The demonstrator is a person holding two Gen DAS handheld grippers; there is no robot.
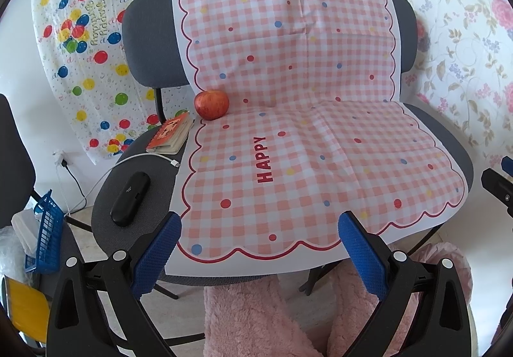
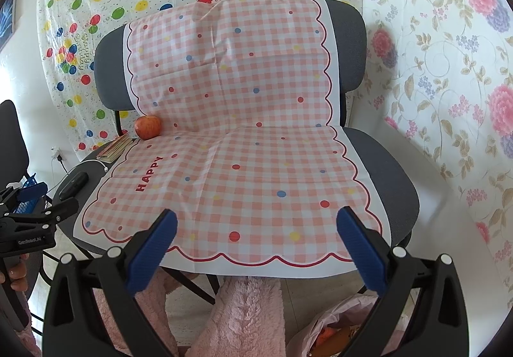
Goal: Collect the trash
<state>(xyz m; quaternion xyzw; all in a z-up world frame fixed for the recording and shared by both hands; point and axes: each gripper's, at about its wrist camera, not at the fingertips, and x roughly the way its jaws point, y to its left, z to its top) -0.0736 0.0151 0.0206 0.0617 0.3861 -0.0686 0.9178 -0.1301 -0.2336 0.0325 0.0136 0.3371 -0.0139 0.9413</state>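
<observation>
A grey chair [image 1: 449,139] [image 2: 391,174] carries a pink checked "HAPPY" sheet [image 1: 288,132] [image 2: 243,164] over seat and back. A red apple [image 1: 211,104] [image 2: 148,127] sits at the sheet's back left corner. A pink plastic bag [image 2: 336,325] with orange items inside lies on the floor below the chair's front, at my right gripper's side. My left gripper [image 1: 259,228] is open and empty in front of the seat's front edge. My right gripper [image 2: 256,225] is open and empty over the sheet's front edge. The left gripper also shows at the far left of the right wrist view [image 2: 35,200].
On the seat's left side lie a small orange notebook [image 1: 171,134], a white cable [image 1: 150,158] and a black case [image 1: 130,198]. A blue basket [image 1: 48,228] stands at left on another chair. Pink fleece-clad legs [image 1: 256,318] are below the grippers. Patterned sheets cover the walls.
</observation>
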